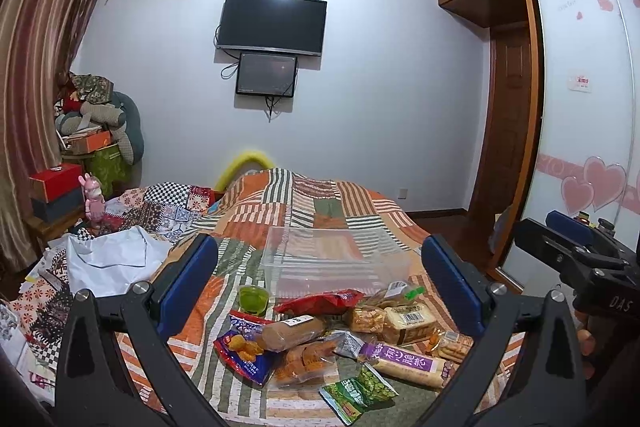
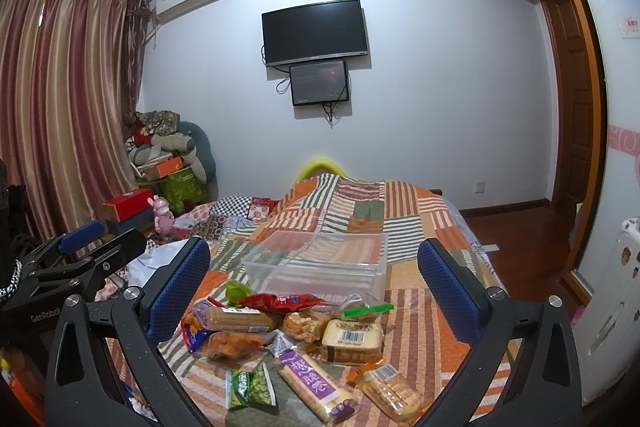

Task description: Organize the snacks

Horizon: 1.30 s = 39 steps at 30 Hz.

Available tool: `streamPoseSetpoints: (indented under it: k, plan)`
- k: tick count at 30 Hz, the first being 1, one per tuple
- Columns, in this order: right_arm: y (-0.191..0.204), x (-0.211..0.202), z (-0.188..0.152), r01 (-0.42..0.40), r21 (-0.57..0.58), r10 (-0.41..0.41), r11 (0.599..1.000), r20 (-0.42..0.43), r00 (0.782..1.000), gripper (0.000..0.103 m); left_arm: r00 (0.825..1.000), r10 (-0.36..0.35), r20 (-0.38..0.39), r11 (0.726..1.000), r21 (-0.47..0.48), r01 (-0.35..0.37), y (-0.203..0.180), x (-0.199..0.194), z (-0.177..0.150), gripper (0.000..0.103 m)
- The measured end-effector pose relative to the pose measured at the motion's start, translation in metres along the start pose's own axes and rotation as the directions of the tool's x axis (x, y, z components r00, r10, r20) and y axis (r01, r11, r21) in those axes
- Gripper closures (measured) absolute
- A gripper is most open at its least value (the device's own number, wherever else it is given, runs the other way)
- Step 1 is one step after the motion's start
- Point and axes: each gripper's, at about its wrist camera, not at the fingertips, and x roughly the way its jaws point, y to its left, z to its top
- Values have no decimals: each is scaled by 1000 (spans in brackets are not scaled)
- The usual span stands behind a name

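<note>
A pile of snack packets lies on the patchwork bedspread (image 1: 360,203): a purple-labelled roll (image 1: 404,359) (image 2: 312,383), a green pea packet (image 1: 356,391) (image 2: 248,387), a red packet (image 1: 320,301) (image 2: 280,301), a blue packet (image 1: 240,351), a bread pack (image 1: 408,321) (image 2: 352,339) and a green jelly cup (image 1: 253,298). A clear plastic box (image 1: 332,259) (image 2: 320,263) stands empty just behind the pile. My left gripper (image 1: 320,283) and right gripper (image 2: 316,283) are both open and empty, held above the pile.
A white cloth (image 1: 108,259) and papers lie on the left of the bed. A red box (image 1: 56,183) and pink figurine (image 1: 94,203) stand at the left. Wardrobe doors (image 1: 580,147) and a white radiator (image 2: 612,307) are at the right.
</note>
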Motion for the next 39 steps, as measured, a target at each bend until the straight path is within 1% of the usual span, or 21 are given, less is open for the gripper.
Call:
streamPoseSetpoints:
  k: [13, 39]
  plan:
    - [1, 0, 0, -4, 1, 4, 1000, 0, 1000, 0, 1000, -16, -6, 1000, -7, 16, 0, 0, -1, 0]
    - [2, -1, 1, -16, 4, 16, 1000, 0, 1000, 0, 1000, -14, -7, 1000, -3, 14, -2, 2, 0, 0]
